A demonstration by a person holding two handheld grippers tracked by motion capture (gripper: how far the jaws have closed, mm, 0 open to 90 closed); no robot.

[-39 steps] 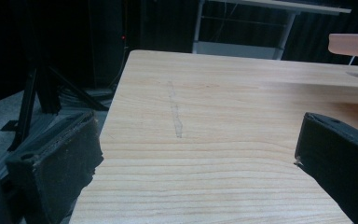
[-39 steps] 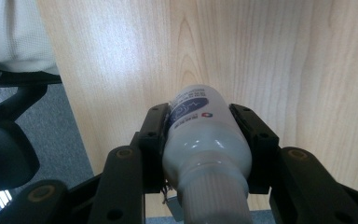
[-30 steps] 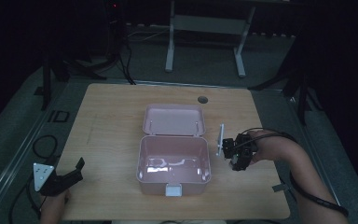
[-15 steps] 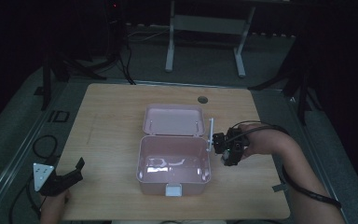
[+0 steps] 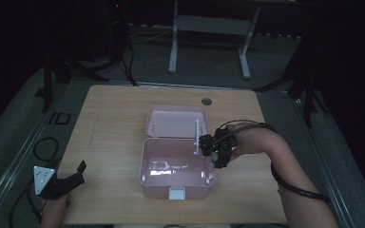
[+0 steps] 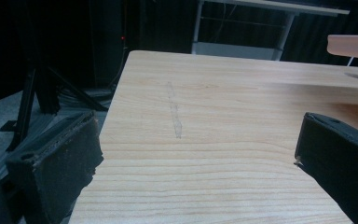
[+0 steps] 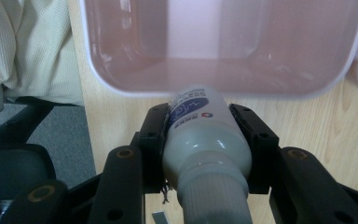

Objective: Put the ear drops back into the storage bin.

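Observation:
A pink box (image 5: 143, 167) stands open mid-table, its lid (image 5: 176, 122) laid back behind it. My right gripper (image 5: 212, 151) is at the box's right rim, pointing across it, shut on a white bottle. In the right gripper view the white bottle (image 7: 205, 140) with a blue label lies between the pads (image 7: 154, 122), cap toward the camera and its base at the rim of the pink box (image 7: 121, 88). My left gripper (image 5: 76, 175) rests near the table's front left corner, open. In the left gripper view its jaws stand wide apart over bare wood (image 6: 191, 154).
A dark round hole (image 5: 206, 101) marks the table's far edge. Cables (image 5: 43, 147) lie on the floor left of the table, and metal stand legs (image 5: 173, 42) rise behind it. A pale sleeve (image 7: 28, 46) shows left of the box in the right gripper view.
My right gripper has carried the bottle leftward from the table beside the box to the box's right rim. The left gripper has stayed still.

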